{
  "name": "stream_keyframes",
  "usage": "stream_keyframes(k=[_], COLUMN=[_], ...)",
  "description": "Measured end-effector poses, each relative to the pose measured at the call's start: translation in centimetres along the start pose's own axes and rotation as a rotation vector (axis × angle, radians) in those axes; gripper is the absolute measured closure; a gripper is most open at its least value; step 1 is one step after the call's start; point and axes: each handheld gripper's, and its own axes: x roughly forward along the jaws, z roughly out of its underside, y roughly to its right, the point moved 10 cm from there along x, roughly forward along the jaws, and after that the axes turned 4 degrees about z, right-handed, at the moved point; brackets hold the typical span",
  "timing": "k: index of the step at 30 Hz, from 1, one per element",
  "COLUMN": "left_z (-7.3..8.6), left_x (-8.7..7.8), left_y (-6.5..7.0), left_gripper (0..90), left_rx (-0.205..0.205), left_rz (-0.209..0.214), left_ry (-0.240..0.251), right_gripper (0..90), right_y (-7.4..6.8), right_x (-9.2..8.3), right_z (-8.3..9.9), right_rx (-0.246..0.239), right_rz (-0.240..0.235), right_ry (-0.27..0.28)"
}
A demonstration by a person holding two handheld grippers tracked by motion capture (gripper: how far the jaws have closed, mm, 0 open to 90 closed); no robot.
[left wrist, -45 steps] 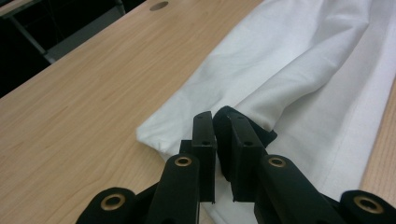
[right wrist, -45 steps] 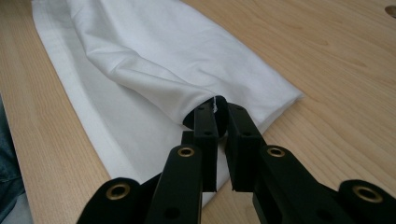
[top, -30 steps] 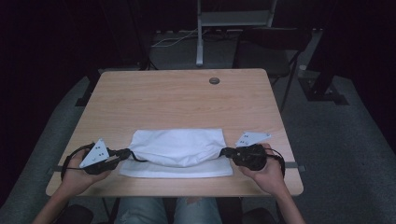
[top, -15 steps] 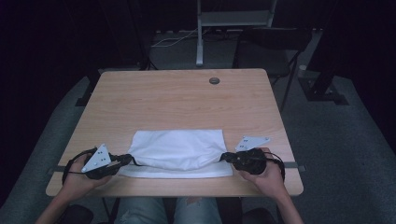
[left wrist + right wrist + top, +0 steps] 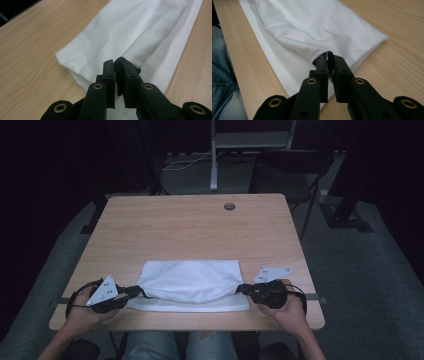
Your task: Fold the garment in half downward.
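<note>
White cloth lies folded at the worktop's near edge, soft, light and floppy; we pinch its two ends, left hand-held gripper and right hand-held gripper clamped on fabric.

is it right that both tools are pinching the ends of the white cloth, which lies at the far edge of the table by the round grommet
Not quite. The left tool and right tool do each pinch an end of the white cloth, but the cloth lies at the near edge of the table, by the person. The round grommet sits apart at the far edge. The high view shows this.
</note>
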Motion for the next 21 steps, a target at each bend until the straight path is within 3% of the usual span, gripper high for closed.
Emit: stream_keyframes(k=[9, 14, 17, 21], left_z=[0.5, 0.4, 0.1, -0.8], left_x=[0.1, -0.5, -1.3, -1.8], left_y=[0.3, -0.1, -0.9, -2.0], left_gripper=[78.6, 63.8, 55.1, 49.8], left_rx=[-0.007, -0.021, -0.034, -0.05], left_rz=[0.022, 0.019, 0.002, -0.018], left_ry=[-0.001, 0.04, 0.066, 0.094], right_gripper=[81.3, 64.7, 54.5, 53.7], right_y=[-0.6, -1.0, -0.7, 0.3], right_x=[0.7, 0.4, -0.3, -1.2], right_z=[1.7, 1.9, 1.0, -1.0], right_rx=[-0.025, -0.042, -0.029, 0.014], right_rz=[-0.041, -0.085, -0.085, -0.064], right_ry=[-0.076, -0.1, -0.067, 0.003])
